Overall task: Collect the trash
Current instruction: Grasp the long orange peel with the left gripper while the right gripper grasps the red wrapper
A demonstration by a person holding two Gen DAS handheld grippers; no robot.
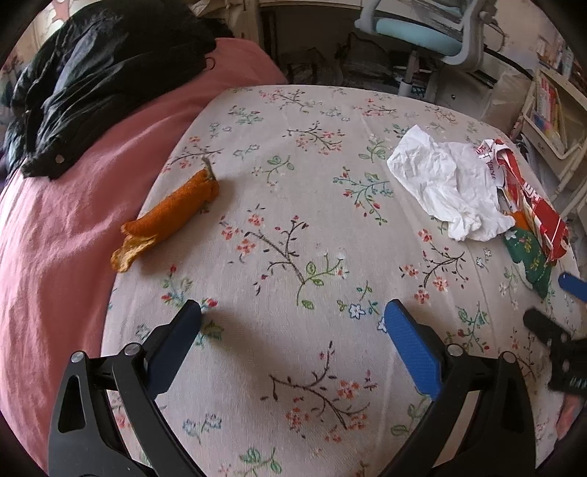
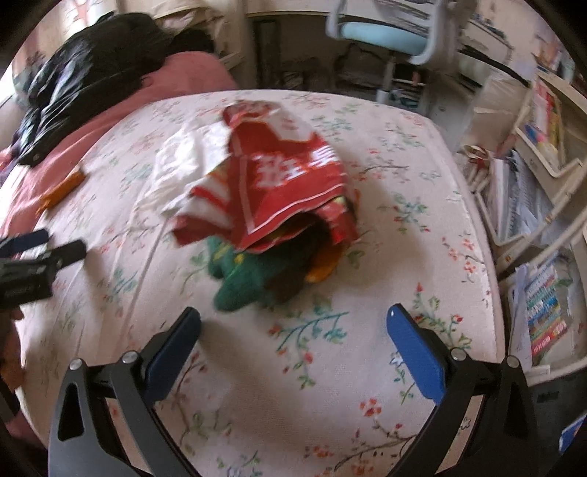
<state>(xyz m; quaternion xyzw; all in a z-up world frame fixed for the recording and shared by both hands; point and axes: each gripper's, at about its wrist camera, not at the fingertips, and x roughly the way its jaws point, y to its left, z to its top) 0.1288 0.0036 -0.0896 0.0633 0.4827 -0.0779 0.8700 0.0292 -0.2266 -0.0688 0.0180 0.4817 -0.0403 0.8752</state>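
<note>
An orange peel [image 1: 167,216] lies on the floral cloth at the left, ahead of my open left gripper [image 1: 293,312], which holds nothing. A crumpled white paper [image 1: 444,183] lies at the right with a torn red-and-white wrapper [image 1: 532,205] and a green wrapper [image 1: 530,257] beside it. In the right wrist view the red wrapper [image 2: 286,176] lies over the green wrapper [image 2: 238,275] and the white paper [image 2: 187,161], just ahead of my open, empty right gripper [image 2: 293,315]. The peel [image 2: 62,189] shows far left there.
The floral-clothed table [image 1: 293,367] ends at a pink cover [image 1: 73,220] with a black jacket [image 1: 91,84] on the left. An office chair [image 1: 422,33] stands behind it. Shelves with books [image 2: 543,205] line the right side.
</note>
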